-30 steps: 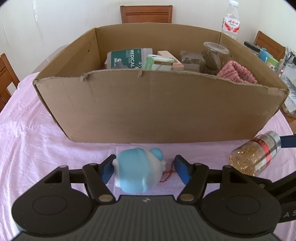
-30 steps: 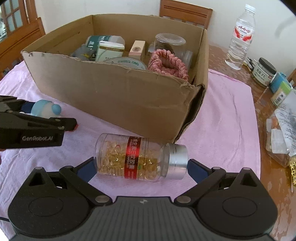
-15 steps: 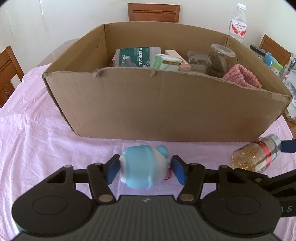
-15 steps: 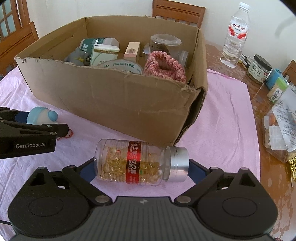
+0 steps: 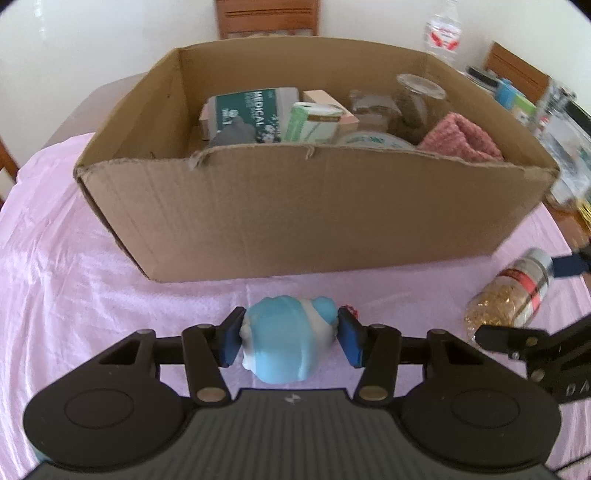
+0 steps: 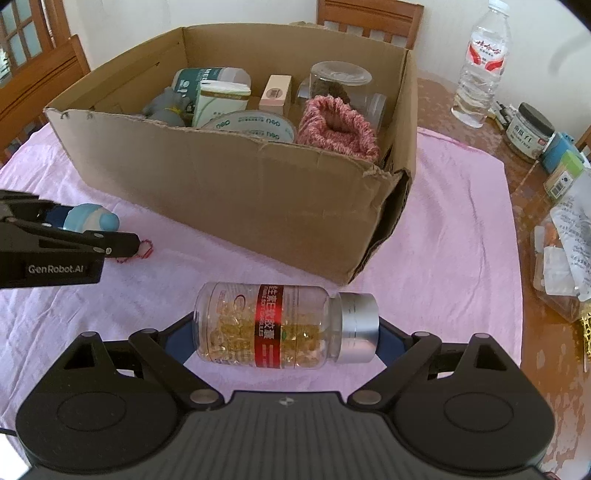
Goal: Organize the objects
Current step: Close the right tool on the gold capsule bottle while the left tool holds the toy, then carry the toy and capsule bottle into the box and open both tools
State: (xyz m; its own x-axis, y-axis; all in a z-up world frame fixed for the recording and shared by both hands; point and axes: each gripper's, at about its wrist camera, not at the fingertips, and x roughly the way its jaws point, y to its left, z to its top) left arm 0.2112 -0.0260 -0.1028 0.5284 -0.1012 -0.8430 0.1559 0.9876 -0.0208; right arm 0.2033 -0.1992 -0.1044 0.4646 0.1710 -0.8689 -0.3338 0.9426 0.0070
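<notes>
Pink wrinkled cloth [image 5: 74, 258]; squishy, seemingly rubbery blue toy [image 5: 288, 339] between left tongs [image 5: 290, 341].

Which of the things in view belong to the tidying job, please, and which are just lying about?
In the job:
- blue and white toy, in the left hand-held gripper
- capsule bottle, in the right hand-held gripper
- cardboard box, already part-filled

Lying about:
- water bottle
- dark-lidded jar
- wooden chair

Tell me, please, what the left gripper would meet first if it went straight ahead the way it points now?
Probably the near wall of the cardboard box: the left gripper, shut on the blue toy, points straight at it.
</notes>
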